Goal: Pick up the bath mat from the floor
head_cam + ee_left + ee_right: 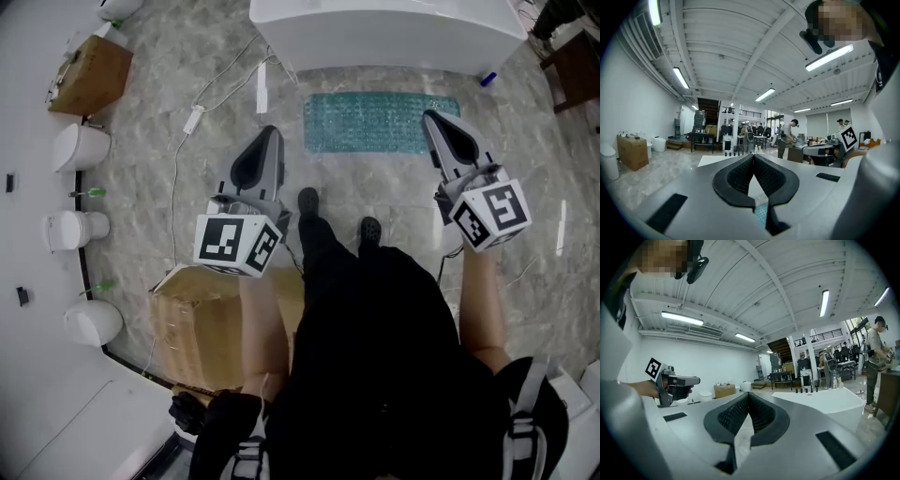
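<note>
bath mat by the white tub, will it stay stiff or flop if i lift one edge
The bath mat lies thin and flat on the floor, so it will probably droop and fold if pinched at one edge. Its bumpy, translucent teal surface suggests soft plastic: likely light, though it may cling to that smooth floor.

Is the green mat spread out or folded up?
Spread out. The bath mat lies flat on the floor as one rectangle beside the white tub; no folds show.
</note>
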A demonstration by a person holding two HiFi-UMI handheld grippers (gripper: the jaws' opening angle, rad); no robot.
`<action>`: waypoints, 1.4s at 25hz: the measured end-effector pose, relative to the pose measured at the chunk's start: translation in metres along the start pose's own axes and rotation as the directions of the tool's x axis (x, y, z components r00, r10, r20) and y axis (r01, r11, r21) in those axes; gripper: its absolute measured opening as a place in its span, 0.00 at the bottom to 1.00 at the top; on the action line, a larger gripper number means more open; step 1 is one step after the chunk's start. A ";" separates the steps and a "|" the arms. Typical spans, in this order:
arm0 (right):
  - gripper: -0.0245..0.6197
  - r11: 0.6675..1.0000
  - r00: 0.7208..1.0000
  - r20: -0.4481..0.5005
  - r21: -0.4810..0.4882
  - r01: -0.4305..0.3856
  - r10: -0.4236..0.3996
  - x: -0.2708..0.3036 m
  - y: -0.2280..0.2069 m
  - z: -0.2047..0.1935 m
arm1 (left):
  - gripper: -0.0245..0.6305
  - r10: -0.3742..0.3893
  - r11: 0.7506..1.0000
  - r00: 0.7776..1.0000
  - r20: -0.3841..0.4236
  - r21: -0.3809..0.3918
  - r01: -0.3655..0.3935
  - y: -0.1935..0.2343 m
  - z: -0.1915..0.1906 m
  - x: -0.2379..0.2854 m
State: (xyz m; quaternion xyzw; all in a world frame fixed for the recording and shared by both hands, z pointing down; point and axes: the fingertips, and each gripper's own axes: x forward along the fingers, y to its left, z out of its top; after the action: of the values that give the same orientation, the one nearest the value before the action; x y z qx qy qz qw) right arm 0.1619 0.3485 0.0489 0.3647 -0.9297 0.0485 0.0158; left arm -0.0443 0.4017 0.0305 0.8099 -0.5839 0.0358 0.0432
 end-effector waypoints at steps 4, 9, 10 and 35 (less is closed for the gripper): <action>0.06 1.000 1.000 -0.020 0.021 0.022 -0.022 0.011 -0.003 -0.008 | 0.06 -0.027 1.000 0.999 -0.024 -0.010 0.027 0.011 -0.009 0.014; 0.06 1.000 0.999 -0.044 0.003 0.027 -0.027 0.045 -0.005 -0.017 | 0.06 -0.048 0.995 0.996 -0.069 0.079 0.053 0.038 -0.023 0.041; 0.06 0.999 0.998 -0.048 0.002 0.033 -0.033 0.055 -0.006 -0.019 | 0.06 -0.058 0.994 0.995 -0.076 0.090 0.065 0.044 -0.025 0.049; 0.06 0.971 0.967 -0.119 0.049 0.232 -0.225 0.304 -0.031 -0.017 | 0.06 -0.308 0.951 0.940 -0.150 -0.031 0.307 0.258 -0.058 0.238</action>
State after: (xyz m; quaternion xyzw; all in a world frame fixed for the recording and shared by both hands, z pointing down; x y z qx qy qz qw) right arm -0.0401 0.1217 0.0878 0.4665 -0.8771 0.0959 0.0624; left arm -0.2150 0.1030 0.1210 0.8857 -0.4456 0.0887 0.0959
